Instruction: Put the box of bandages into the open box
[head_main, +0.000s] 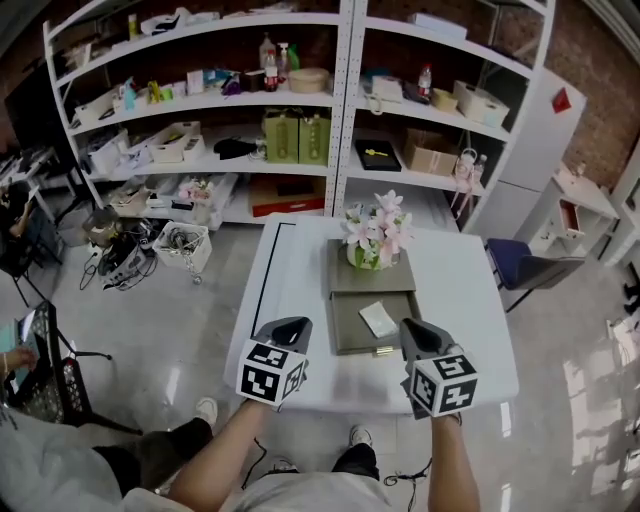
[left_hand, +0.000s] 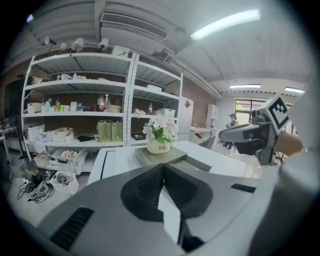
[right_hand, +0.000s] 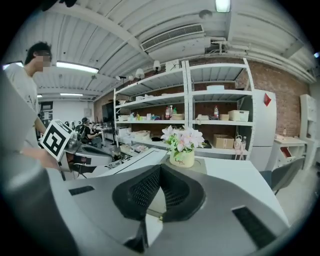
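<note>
The small white bandage box (head_main: 378, 318) is seen lying inside the flat grey open box (head_main: 345, 330), just ahead of and between both grippers. The left gripper (head_main: 290, 329) and right gripper (head_main: 419, 336) are clenched on nothing, with their jaws pressed together. The placing is judged complete.

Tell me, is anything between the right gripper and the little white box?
Nothing visible is. The small white box lies in the grey open box, just beyond the right gripper; the flower pot stands farther back.
</note>
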